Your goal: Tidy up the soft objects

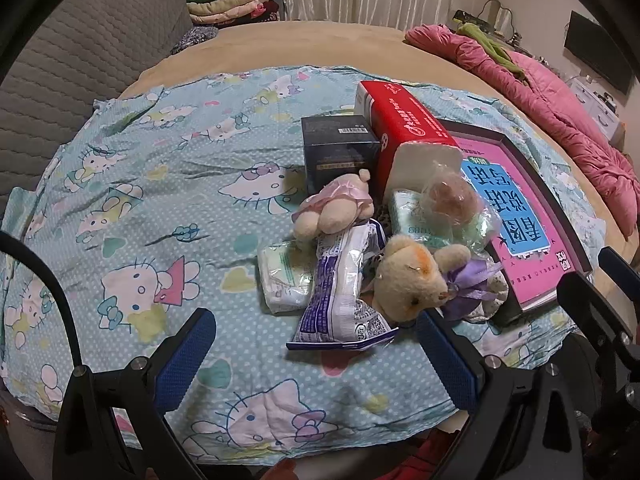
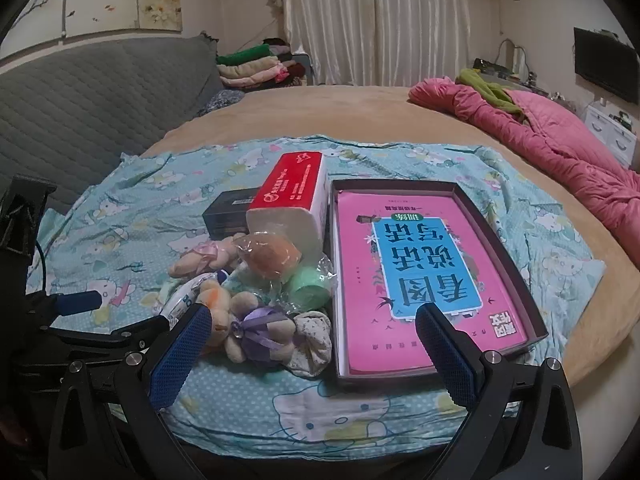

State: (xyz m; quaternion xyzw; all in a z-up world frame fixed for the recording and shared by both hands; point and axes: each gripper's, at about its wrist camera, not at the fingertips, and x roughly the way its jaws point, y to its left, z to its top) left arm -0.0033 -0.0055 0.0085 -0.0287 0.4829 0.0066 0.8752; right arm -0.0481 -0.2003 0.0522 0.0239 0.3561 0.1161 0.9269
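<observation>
A pile of soft things lies on the Hello Kitty cloth: a beige plush bear with a purple bow, a plush doll in a pink dress, a blue-white wipes packet, small tissue packs, a bagged soft ball and a green roll. My left gripper is open and empty just in front of the pile. My right gripper is open and empty, in front of the bear and the box tray.
A red tissue box and a dark box stand behind the pile. A dark tray holding a pink book lies to the right. A pink quilt lies on the bed's right; a grey sofa is left.
</observation>
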